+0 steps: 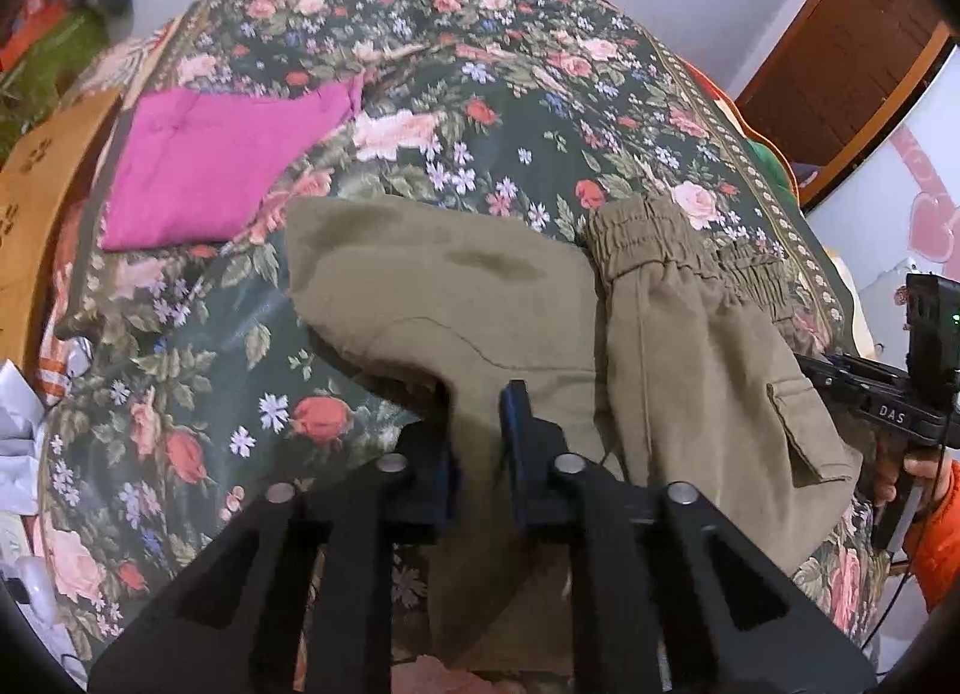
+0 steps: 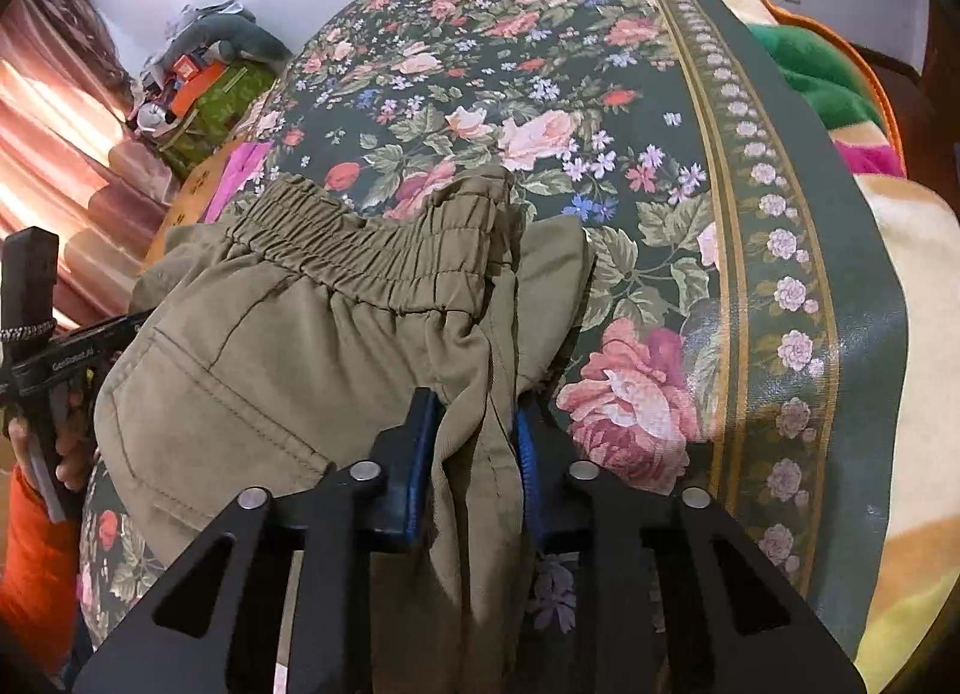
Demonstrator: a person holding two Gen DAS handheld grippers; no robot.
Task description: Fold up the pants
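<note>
The olive-green pants lie on a floral-covered bed, folded over, with the elastic waistband toward the far right. My left gripper is shut on a fold of the pants fabric and holds it lifted. My right gripper is shut on a bunched edge of the pants just below the waistband. A flap pocket shows on the right part. The right gripper's body is seen at the right edge of the left wrist view, and the left gripper's body at the left edge of the right wrist view.
A folded magenta garment lies on the floral bedcover at the far left. A brown cardboard box stands left of the bed. Colourful blankets lie along the bed's right side. A wooden door is at the far right.
</note>
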